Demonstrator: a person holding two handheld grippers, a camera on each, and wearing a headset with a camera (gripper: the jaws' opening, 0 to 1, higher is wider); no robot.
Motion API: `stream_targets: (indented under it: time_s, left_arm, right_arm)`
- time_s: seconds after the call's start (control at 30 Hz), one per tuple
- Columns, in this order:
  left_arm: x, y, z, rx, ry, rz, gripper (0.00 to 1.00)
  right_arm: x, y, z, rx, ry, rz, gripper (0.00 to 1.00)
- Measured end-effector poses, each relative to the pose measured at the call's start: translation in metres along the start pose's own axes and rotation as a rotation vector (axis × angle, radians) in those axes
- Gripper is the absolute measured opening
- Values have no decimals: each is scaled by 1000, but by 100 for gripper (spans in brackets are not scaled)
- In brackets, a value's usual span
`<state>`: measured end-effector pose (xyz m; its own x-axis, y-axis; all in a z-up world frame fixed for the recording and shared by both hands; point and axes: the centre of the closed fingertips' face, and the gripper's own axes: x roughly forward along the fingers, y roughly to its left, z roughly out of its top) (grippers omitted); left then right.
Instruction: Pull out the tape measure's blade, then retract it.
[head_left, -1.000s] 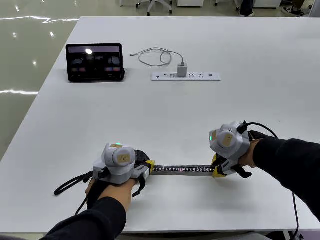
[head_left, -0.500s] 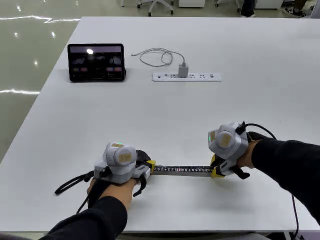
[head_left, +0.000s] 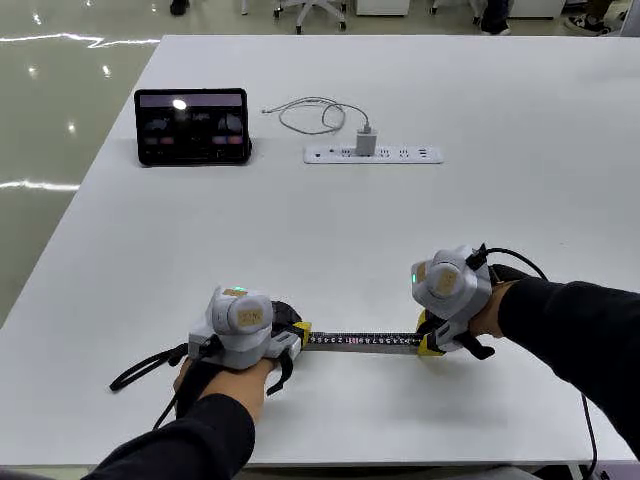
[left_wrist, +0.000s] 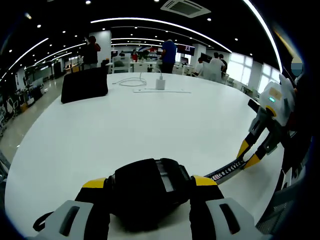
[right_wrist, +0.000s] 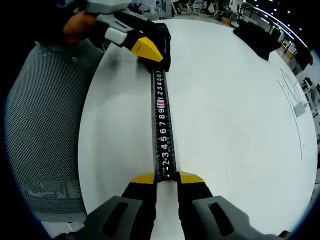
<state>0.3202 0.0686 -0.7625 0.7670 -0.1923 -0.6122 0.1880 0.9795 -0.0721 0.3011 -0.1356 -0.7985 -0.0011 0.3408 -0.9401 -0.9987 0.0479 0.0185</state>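
The black tape measure case (left_wrist: 147, 192) lies on the white table, and my left gripper (left_wrist: 150, 182) is shut on it with its yellow-tipped jaws on both sides. The case (head_left: 284, 314) sits near the table's front edge, with the left gripper (head_left: 288, 337) around it. The numbered blade (right_wrist: 162, 125) runs straight out from the case (right_wrist: 164, 42) to my right gripper (right_wrist: 166, 177), which is shut on the blade's end. The drawn-out blade (head_left: 362, 340) lies flat between the case and the right gripper (head_left: 428, 346).
A dark tablet (head_left: 192, 125) stands at the back left. Beside it lie a white power strip (head_left: 372, 153) and a charger with a looped cable (head_left: 310, 112). A black strap (head_left: 145, 365) trails left of my left hand. A grey mesh chair (right_wrist: 45, 140) stands off the table's front edge.
My right gripper has moved slightly left toward the case with the blade's end, so the exposed blade is a little shorter. The left gripper and case stay in place.
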Motion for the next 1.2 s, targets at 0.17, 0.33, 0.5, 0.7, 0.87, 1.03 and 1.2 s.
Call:
stream_targets:
  time_s: [0.17, 0.33, 0.5, 0.7, 0.87, 1.03, 1.2]
  left_arm:
    - [0, 0, 0, 0, 0, 0, 60]
    - [0, 0, 0, -1, 1, -1, 60]
    - [0, 0, 0, 0, 0, -2, 60]
    - [0, 0, 0, 0, -1, -2, 60]
    - [0, 0, 0, 0, -2, -3, 60]
    - [0, 0, 0, 0, -1, -3, 61]
    - [0, 0, 0, -1, -1, -3, 61]
  right_arm:
    - [1, 0, 2, 1, -3, -1, 11]
    - [2, 1, 5, -2, -4, -2, 11]
    - [3, 2, 7, -5, -4, -2, 11]
    - [4, 2, 12, -9, -12, 1, 11]
    - [5, 3, 16, -5, -28, -1, 11]
    - [9, 3, 21, 1, -33, 0, 11]
    - [11, 5, 26, -14, -34, 0, 11]
